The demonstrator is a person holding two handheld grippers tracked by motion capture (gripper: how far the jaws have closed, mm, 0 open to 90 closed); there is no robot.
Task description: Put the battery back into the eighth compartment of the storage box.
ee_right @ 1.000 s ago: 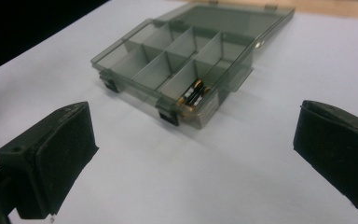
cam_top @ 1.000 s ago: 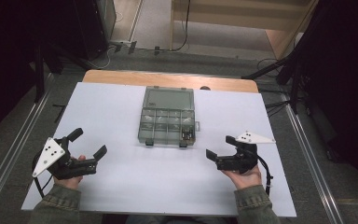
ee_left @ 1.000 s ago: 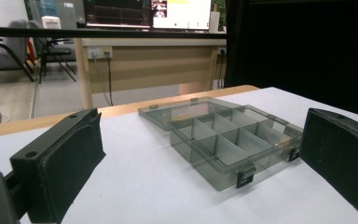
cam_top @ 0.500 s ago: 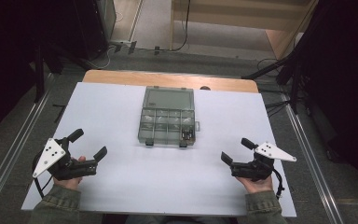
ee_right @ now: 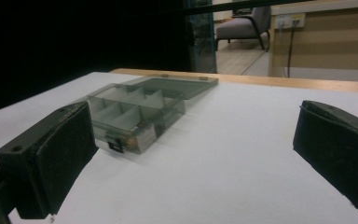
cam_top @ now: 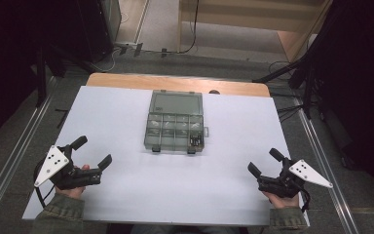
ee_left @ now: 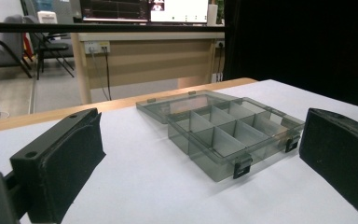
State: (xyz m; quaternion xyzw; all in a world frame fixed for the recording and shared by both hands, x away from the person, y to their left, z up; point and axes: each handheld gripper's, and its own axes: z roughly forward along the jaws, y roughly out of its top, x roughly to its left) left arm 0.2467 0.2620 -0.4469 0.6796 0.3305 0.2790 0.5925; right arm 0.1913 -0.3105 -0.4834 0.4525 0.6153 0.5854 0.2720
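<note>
Left gripper (cam_top: 93, 152) rests at the near left of the white bench (cam_top: 126, 204), fingers wide and empty; the clear compartment box (cam_top: 175, 126) lies open at bench centre, lid folded back flat; right gripper (cam_top: 265, 162) rests near right, fingers wide, holding nothing.

Smoky-grey clear box (cam_top: 175, 127), black tongs (cam_top: 93, 152) — white table (cam_top: 175, 195)

The compartment box (cam_top: 175, 127) is lying on the table (cam_top: 126, 195), at its middle, with the lid lying flat behind it. I am holding my left gripper (cam_top: 92, 157) near the front left corner and my right gripper (cam_top: 262, 162) near the front right, both well apart from the box.
</note>
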